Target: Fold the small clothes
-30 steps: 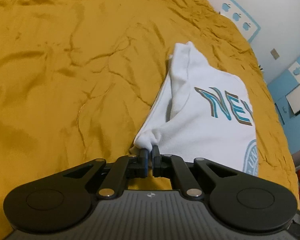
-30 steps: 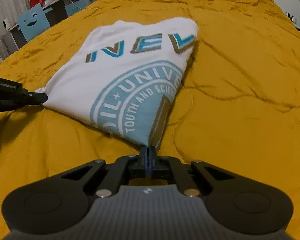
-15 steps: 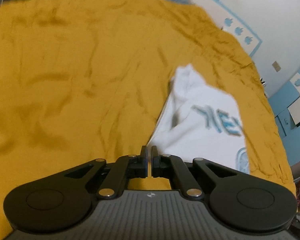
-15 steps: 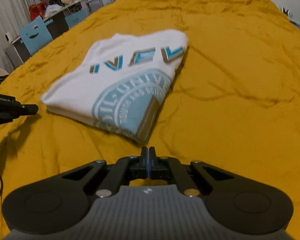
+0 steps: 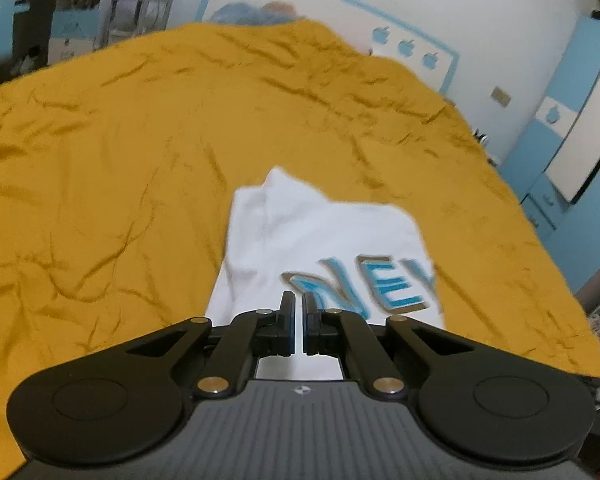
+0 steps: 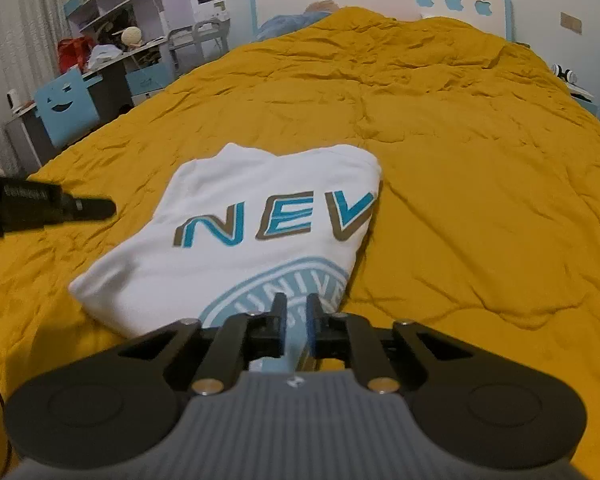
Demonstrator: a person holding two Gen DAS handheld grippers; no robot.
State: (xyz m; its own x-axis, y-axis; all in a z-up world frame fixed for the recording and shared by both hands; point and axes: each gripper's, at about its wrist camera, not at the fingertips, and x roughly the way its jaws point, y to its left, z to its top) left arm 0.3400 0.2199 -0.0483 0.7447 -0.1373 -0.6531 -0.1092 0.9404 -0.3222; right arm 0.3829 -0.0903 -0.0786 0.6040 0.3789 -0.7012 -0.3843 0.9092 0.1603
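Shirt point(image 6: 236, 216) lettered "NEV", seal reading "UNIV"

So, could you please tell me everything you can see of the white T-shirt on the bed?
The white T-shirt lies folded into a compact, roughly rectangular bundle, flat on the rumpled mustard-yellow bedspread. It looks like soft cotton knit. Its upper face shows blue-and-brown block letters reading "NEV" and, below them, part of a pale blue round seal with white lettering. The right-hand fold is fairly crisp; the far end is slightly bunched. Only the bedspread touches it: the left gripper and right gripper hover over it, holding nothing.
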